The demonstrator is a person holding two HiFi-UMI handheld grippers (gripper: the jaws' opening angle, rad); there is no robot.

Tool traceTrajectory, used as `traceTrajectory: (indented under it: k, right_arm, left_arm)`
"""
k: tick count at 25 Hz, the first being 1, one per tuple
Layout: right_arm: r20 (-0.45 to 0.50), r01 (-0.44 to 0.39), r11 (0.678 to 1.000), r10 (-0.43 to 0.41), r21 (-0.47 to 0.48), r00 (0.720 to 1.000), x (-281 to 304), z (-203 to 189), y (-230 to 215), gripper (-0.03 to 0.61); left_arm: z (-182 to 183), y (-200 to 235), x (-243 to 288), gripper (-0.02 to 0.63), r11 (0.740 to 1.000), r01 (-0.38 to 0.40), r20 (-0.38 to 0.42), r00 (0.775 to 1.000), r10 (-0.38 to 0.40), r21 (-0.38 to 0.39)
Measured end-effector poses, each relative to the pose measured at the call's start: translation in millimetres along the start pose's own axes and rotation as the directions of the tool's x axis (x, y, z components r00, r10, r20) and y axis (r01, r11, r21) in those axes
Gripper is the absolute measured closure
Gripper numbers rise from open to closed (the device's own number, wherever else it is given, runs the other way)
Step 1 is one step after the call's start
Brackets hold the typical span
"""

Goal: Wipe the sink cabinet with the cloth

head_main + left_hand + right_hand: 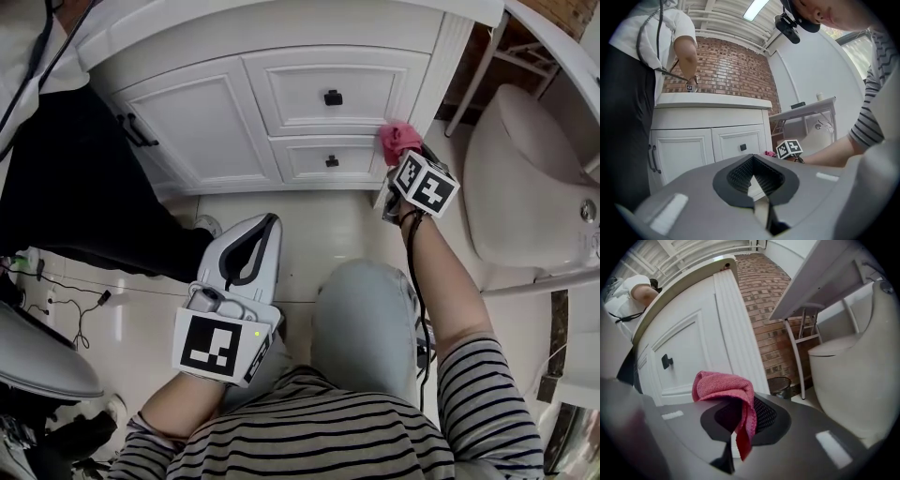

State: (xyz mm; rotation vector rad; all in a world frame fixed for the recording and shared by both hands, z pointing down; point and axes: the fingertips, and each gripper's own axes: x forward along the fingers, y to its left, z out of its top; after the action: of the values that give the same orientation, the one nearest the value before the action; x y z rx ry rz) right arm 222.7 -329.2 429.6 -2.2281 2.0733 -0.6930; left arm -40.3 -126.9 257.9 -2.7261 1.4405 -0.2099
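Tongs on the right (739, 430) are squeezing shut on the pink cloth (723, 386), so it is not slipping out. The cloth is sitting right up against the white sink cabinet (689, 343), low at its right corner, just beside the bottom drawer (330, 159). I think wiping is going on there. The left tongs (757, 190) are hanging back with jaws together, holding nothing, probably keeping out of the way.
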Motion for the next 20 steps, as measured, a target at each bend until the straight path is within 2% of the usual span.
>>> traceTrajectory:
  k: [5, 8, 11, 14, 17, 20]
  right_arm:
    - [-0.007, 0.117, 0.991, -0.117, 0.061, 0.993, -5.7, 4.2, -60.3, 0.537]
    - [0.002, 0.105, 0.994, -0.105, 0.025, 0.994, -16.5, 5.2, -61.4, 0.537]
    - [0.016, -0.016, 1.0, 0.016, -0.02, 1.0, -28.9, 0.2, -21.3, 0.537]
    - [-0.022, -0.193, 0.981, 0.193, -0.017, 0.981, -28.6, -23.6, 42.5, 0.537]
    - [-0.083, -0.385, 0.923, 0.382, -0.019, 0.92, -19.2, -52.9, 111.8, 0.537]
    - [-0.169, -0.508, 0.859, 0.493, -0.064, 0.854, -4.7, -85.4, 166.0, 0.537]
  left_arm:
    - [0.2, -0.9, 2.4, 0.614, 1.0, -0.009, -0.004, 1.0, 0.009, 0.0]
    - [-1.1, 3.0, -0.1, 0.614, 1.0, -0.021, -0.008, 1.0, 0.021, -0.008]
    - [-3.1, 7.8, -5.7, 0.614, 1.0, -0.027, -0.011, 1.0, 0.027, -0.014]
    - [-7.3, 15.8, -12.6, 0.614, 0.999, -0.042, -0.018, 0.999, 0.042, -0.019]
    - [-12.3, 27.4, -19.0, 0.613, 0.997, -0.067, -0.029, 0.997, 0.066, -0.03]
    - [-17.7, 43.7, -25.9, 0.614, 0.994, -0.098, -0.041, 0.995, 0.096, -0.042]
